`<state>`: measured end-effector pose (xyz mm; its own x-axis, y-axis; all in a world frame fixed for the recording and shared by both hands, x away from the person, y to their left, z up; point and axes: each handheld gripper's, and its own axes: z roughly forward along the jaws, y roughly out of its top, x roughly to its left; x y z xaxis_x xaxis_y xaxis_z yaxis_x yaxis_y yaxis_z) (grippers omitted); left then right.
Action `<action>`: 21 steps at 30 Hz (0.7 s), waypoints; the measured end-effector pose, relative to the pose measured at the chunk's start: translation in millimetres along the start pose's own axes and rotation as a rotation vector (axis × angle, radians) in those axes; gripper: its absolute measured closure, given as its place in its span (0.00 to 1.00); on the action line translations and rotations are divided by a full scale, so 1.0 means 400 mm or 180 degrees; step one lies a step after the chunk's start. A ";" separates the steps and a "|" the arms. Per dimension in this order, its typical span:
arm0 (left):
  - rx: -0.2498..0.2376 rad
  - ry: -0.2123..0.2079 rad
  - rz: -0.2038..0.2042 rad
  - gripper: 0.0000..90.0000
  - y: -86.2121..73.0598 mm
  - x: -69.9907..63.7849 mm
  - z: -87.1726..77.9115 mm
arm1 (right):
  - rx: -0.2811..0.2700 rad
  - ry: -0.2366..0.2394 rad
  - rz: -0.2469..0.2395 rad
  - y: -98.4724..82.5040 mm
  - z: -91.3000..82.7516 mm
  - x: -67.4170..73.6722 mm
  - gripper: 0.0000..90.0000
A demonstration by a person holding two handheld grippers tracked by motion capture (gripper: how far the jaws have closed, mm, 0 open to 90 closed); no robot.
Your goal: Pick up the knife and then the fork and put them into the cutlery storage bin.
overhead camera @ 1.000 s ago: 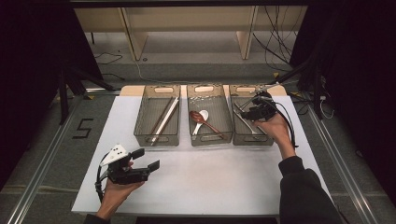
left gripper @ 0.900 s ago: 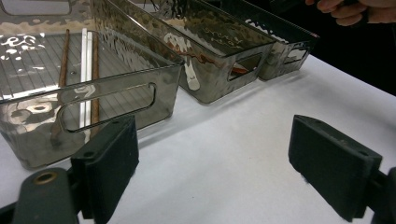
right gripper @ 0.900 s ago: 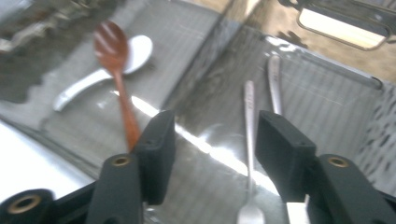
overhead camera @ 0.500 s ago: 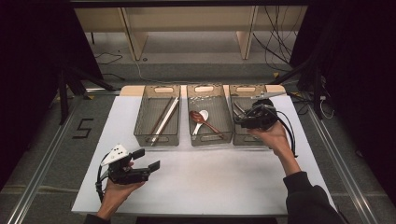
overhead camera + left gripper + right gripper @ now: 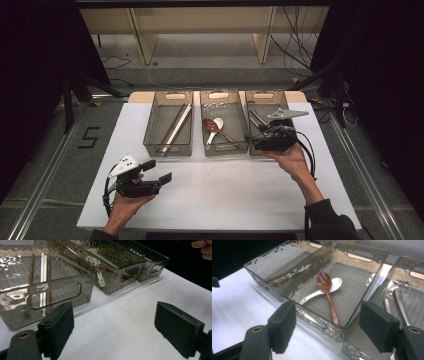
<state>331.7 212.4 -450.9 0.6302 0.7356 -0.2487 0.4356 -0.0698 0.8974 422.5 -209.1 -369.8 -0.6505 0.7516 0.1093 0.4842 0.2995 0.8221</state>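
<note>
Right bin (image 5: pixel 260 102) on white table (image 5: pixel 225 200) | grey floor (image 5: pixel 45 150) | right gripper (image 5: pixel 257 141) jaws just widening, empty | left gripper (image 5: pixel 161 171) apart

A white table (image 5: pixel 220 200) stands on a grey floor (image 5: pixel 45 150) marked "5" (image 5: pixel 89 137); cables (image 5: pixel 295 45) trail beneath a wooden shelf (image 5: pixel 200 20) behind.

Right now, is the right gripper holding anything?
No: in the right gripper view the right gripper has its jaws apart with nothing between them, above the near wall of the middle bin.

Spoons (image 5: pixel 217 131) in middle bin (image 5: pixel 223 148)
</note>
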 end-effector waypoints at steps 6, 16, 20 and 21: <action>0.0002 -0.0013 -0.0009 0.17 0.000 0.000 0.001 | -0.0066 0.0037 -0.0015 -0.023 -0.011 0.017 0.34; 0.0022 -0.0029 -0.0013 0.17 0.000 -0.001 0.001 | -0.0164 0.0110 -0.0014 -0.048 -0.024 0.040 0.30; 0.0041 -0.0041 0.0004 0.17 0.000 -0.003 0.001 | -0.0183 0.0117 -0.0044 -0.058 -0.028 0.049 0.28; 0.0040 -0.0047 0.0006 0.17 0.000 -0.003 0.001 | -0.0213 0.0129 -0.0040 -0.062 -0.031 0.052 0.28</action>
<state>331.4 211.2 -450.8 0.6403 0.7255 -0.2523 0.4424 -0.0798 0.8933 389.6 -208.2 -381.1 -0.6800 0.7233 0.1202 0.4367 0.2678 0.8588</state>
